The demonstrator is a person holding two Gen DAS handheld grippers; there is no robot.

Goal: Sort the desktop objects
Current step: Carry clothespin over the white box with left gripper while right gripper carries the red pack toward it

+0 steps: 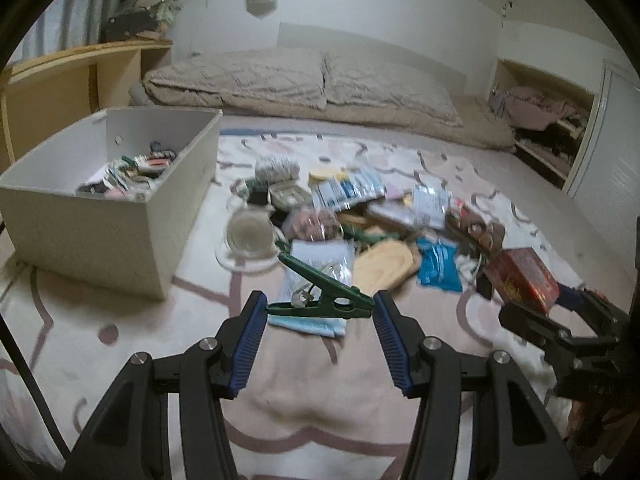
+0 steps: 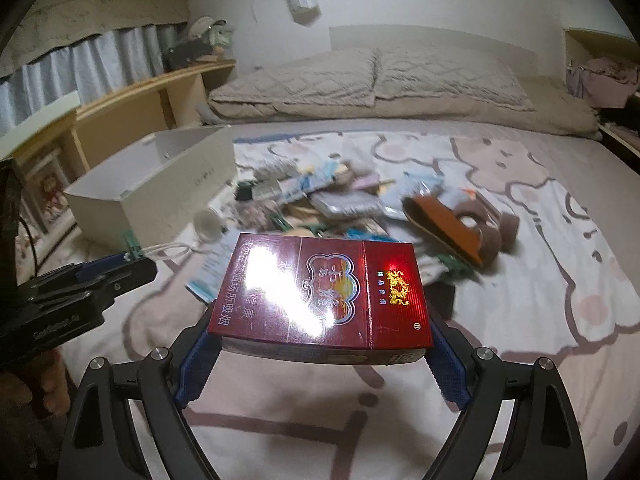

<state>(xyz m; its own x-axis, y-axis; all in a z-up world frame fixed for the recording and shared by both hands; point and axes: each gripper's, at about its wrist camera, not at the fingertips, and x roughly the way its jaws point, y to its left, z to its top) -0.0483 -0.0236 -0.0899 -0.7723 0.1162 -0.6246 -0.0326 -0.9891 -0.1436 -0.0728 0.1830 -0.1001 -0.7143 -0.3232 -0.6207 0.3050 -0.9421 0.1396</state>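
Note:
My left gripper (image 1: 320, 304) is shut on a green plastic clip (image 1: 320, 298), held end to end between the blue pads, above the patterned bed cover. My right gripper (image 2: 320, 320) is shut on a red cigarette pack (image 2: 320, 292) that lies flat between its pads and hides the fingertips. In the left wrist view the right gripper (image 1: 560, 300) shows at the right edge with the red pack (image 1: 520, 276). The right wrist view catches the left gripper (image 2: 120, 268) at the left with the clip's tip (image 2: 134, 246). A white open box (image 1: 120, 240) holding several small items stands to the left.
A pile of mixed items (image 1: 360, 208) lies on the bed cover (image 1: 300, 400): packets, a glass cup (image 1: 248, 236), a wooden piece (image 1: 384, 266), a blue pouch (image 1: 438, 264), a brown case (image 2: 452, 224). Folded quilts (image 1: 300, 80) lie behind. Wooden shelves (image 1: 60, 80) stand at the left.

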